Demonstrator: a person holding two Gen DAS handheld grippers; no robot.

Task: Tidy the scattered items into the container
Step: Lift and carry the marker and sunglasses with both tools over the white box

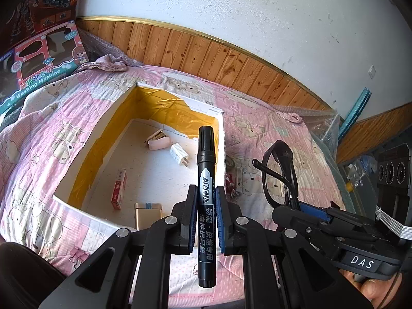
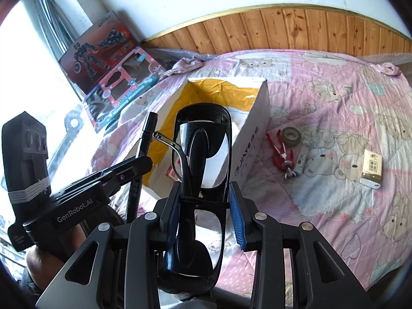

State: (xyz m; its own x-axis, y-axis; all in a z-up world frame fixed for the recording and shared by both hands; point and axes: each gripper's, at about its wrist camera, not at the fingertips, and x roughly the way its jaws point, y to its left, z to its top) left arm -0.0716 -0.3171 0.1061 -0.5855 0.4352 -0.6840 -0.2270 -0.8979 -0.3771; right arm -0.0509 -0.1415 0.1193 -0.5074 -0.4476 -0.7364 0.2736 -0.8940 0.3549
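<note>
- The task is judged partly done: a pink stapler (image 1: 157,141), a white charger plug (image 1: 179,156), a red staple box (image 1: 119,189) and a gold case (image 1: 148,214) already lie on the floor of the container (image 1: 77,170), seen just ahead of the left hand-held gripper (image 1: 205,212).
- A black marker (image 1: 206,195) is pinched upright between the pads of the left hand-held gripper, above the container's near corner; it has not been let go.
- Folded black glasses (image 2: 203,180) are clamped by the right hand-held gripper (image 2: 203,206), in front of the container's near wall.
- Left on the bed (image 2: 334,103), ahead and to the right of the right hand-held gripper: a red figure (image 2: 280,152), a tape roll (image 2: 291,135), a small white item (image 2: 302,158) whose kind cannot be told, and a tissue pack (image 2: 370,168).
- The two hand-held grippers are close together, so crowding over the opening is a likely hindrance; toy boxes (image 2: 123,87) stand well beyond, clear of the work.
</note>
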